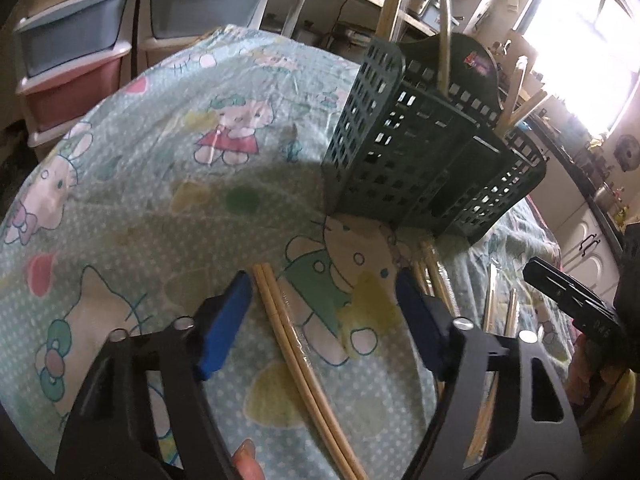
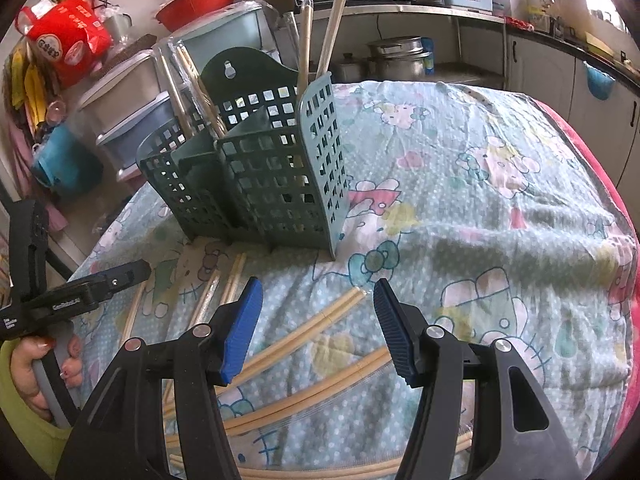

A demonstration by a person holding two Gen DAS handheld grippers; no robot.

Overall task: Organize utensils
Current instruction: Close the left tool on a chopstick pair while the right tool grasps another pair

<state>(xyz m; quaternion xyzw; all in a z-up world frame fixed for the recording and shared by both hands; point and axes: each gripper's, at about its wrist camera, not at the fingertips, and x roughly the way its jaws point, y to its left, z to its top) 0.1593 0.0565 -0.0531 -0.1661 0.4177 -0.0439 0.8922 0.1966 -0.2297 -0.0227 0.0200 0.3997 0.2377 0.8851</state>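
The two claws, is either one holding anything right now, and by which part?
Nothing is held. The left claw and right claw both stand open over chopsticks lying on the cloth.

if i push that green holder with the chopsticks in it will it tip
Possibly. The green holder is tall, thin perforated plastic, so probably light, and it stands on a wrinkled cloth. The chopsticks rise well above its rim, likely making it top-heavy. A low push would probably slide it rather than tip it.

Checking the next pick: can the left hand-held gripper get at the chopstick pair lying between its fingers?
Probably yes: the left hand-held gripper stands open over the chopstick pair, nothing covering it.
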